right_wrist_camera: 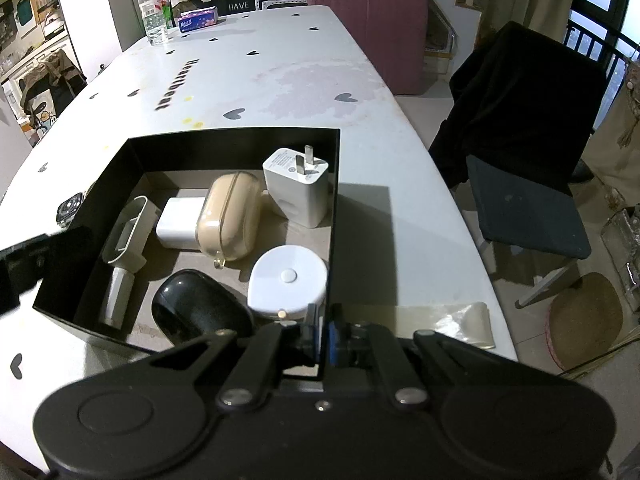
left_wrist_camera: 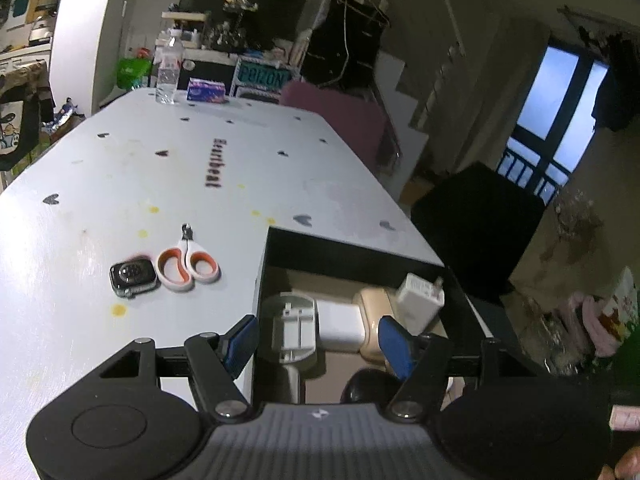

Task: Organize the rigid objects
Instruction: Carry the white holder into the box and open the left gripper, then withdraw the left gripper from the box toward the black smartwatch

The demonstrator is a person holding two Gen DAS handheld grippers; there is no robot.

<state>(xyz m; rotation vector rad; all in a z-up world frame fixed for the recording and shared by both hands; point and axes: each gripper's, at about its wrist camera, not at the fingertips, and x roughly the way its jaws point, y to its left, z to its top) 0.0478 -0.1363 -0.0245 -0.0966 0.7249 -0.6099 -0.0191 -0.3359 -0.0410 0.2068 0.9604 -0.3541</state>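
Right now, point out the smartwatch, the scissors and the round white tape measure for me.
smartwatch (left_wrist_camera: 133, 276), left wrist view, on its dark screen face.
scissors (left_wrist_camera: 188, 266), left wrist view, where the two orange and white handle loops meet.
round white tape measure (right_wrist_camera: 288, 286), right wrist view, on its white top near the centre button.

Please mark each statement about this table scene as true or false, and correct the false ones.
1. The scissors lie inside the black box. False: they lie on the table, outside it.
2. The watch is beside the scissors. True.
3. The right gripper is wide open. False: it is shut on the box's wall.
4. The left gripper holds the beige case. False: its jaws are open and hold nothing.
5. A white charger is in the box. True.
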